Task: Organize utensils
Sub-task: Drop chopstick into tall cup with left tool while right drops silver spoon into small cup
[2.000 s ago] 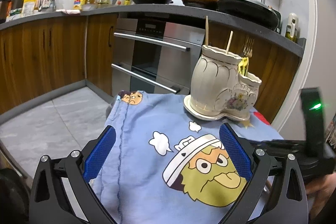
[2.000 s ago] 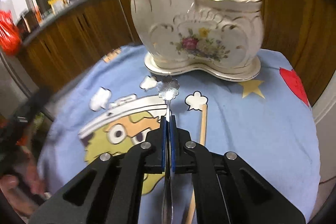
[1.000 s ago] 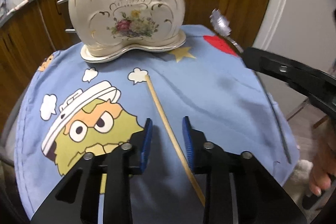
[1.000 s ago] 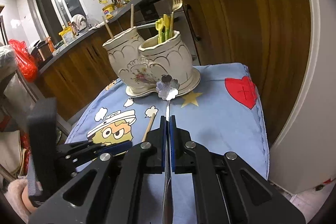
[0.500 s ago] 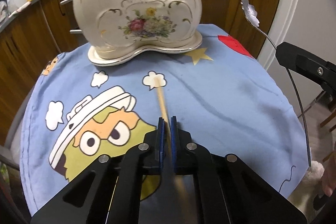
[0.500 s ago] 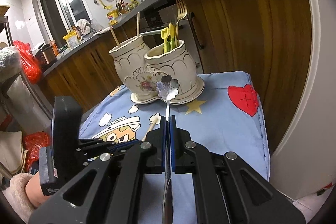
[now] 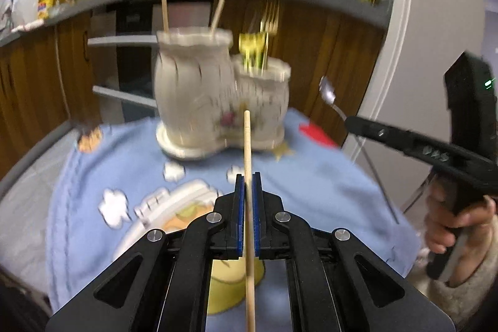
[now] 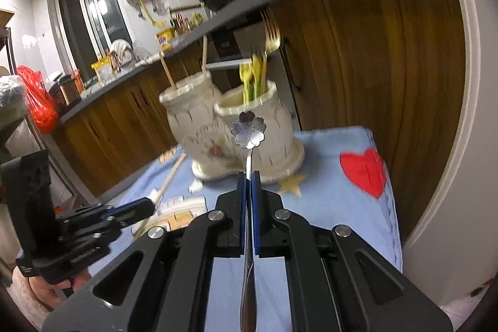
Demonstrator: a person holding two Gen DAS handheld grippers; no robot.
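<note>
Chopstick (image 7: 247, 145) clenched in left gripper (image 7: 247, 176), spoon (image 8: 249, 133) in right gripper (image 8: 248, 175); next, drop both into holder (image 7: 202, 101) at twelve o'clock.

wood chopstick (image 7: 247, 142) lifted, flower-end spoon (image 8: 249, 133) lifted

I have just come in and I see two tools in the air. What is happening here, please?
A person is sorting utensils into a cream ceramic holder standing on a blue cartoon cloth. The left tool is shut on a wooden chopstick; the right tool is shut on a flower-headed metal spoon. Both utensils are held above the cloth, not yet in the holder.
</note>
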